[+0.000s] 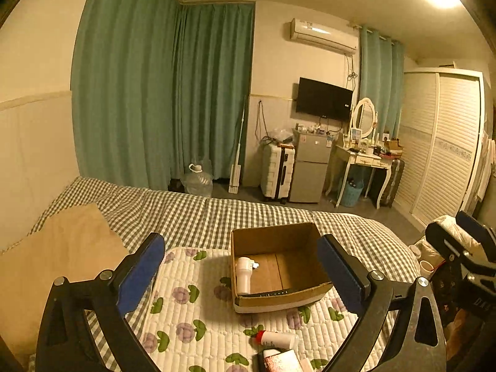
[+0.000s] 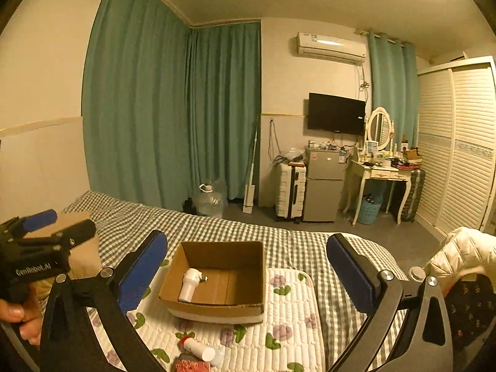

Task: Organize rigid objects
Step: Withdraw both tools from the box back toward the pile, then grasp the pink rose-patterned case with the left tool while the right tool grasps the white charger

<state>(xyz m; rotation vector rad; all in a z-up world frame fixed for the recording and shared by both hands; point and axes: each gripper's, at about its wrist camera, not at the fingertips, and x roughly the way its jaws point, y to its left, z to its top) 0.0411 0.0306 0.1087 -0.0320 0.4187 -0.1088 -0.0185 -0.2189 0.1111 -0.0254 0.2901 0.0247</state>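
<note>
- So the cardboard box [image 1: 280,266] sits open on the flowery quilted mat [image 1: 192,310], and one white bottle [image 1: 244,276] is already lying inside, against the box's left wall.
- Looks to me like we're between picks: both grippers hang back on the near side of the box with nothing in them.
- Left gripper [image 1: 245,274]: blue pads spread wide, empty. Right gripper [image 2: 248,274]: same deal, wide open, holding nothing.
- Next target is probably the red-capped white bottle [image 2: 198,348], lying on the mat just in front of the box.
- In the right wrist view its long axis runs diagonally, red cap toward the box's left corner, base pointing away from the box.
- Whoever grabs it needs to drop low and close across the narrow body, not along it.
- A reddish packet [image 2: 190,365] sits right beside it, touching or nearly; can't tell which.
</note>
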